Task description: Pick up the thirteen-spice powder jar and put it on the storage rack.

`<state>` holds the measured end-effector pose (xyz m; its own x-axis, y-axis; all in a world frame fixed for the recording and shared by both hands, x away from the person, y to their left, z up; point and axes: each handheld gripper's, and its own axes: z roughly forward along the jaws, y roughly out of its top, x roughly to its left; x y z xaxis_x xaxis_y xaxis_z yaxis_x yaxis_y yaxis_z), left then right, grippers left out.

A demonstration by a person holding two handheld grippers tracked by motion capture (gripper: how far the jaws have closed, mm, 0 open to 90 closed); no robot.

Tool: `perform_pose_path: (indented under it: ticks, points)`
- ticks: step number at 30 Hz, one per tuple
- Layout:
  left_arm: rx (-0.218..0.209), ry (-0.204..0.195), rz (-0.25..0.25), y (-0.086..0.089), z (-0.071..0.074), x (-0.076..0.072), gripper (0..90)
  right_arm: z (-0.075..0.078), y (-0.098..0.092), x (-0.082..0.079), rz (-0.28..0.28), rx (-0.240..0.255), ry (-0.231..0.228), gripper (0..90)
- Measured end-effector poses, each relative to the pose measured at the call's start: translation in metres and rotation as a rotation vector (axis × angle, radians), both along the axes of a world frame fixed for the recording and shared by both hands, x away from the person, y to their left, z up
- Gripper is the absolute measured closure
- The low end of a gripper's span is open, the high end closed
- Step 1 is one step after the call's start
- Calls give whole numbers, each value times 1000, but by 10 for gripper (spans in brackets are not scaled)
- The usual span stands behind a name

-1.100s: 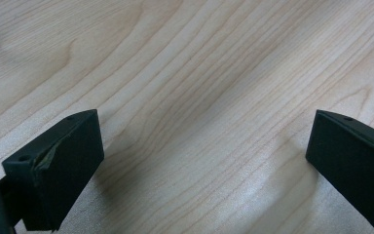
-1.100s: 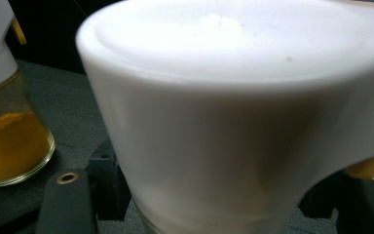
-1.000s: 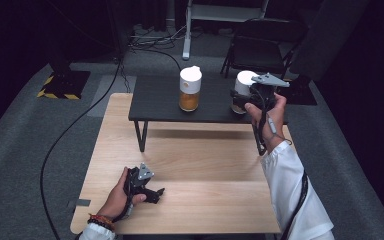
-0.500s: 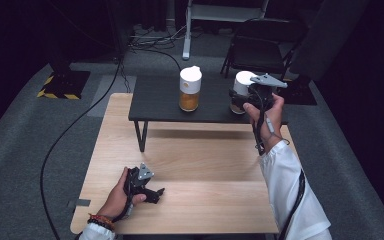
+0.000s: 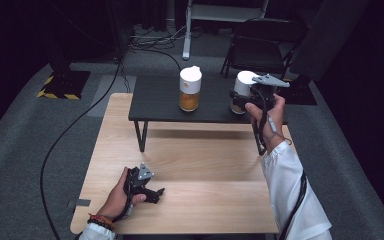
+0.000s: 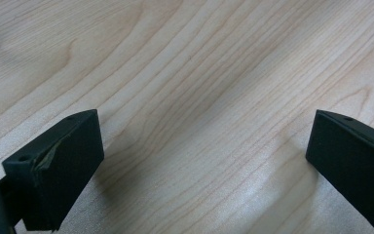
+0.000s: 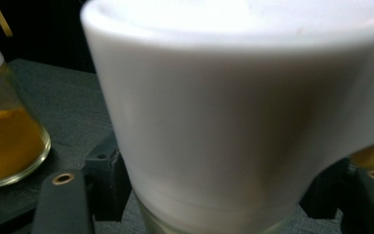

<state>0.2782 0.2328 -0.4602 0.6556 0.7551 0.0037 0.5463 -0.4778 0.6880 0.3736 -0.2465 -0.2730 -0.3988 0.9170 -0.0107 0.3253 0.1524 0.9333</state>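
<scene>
Dark grey carpet and black drapes surround a pale wooden worktop, on whose far half stands a low black metal riser table. Two white-capped glass spice jars sit on that riser: one with orange powder at the middle, and a second jar at the right end. The right gripper reaches level to this second jar, its jaws on either side of the glass just under the cap; they have just been opening slightly, though whether the pads press the glass I cannot tell. The left gripper rests low over the near worktop, jaws spread wide with nothing between them, seemingly parked out of the way.
</scene>
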Motion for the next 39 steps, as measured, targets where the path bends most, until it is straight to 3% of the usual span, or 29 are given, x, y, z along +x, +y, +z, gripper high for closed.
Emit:
perform_pose_path:
  ticks: [12,16,19,22,32,39]
  points:
    - [0,0,-1,0,0,0,0,-2,-2,4,4,-6,28,248]
    - [0,0,0,0,0,0,0,-3,-1,5,9,-7,36,170]
    - [-1,0,-1,0,0,0,0,-4,2,5,2,-13,38,51]
    - [0,-1,-1,0,0,0,0,-4,2,4,12,-29,35,22]
    - [0,0,-1,0,0,0,0,-1,1,-8,18,-86,-13,9]
    - [-1,0,-1,0,0,0,0,-4,-2,-17,9,-90,-27,10]
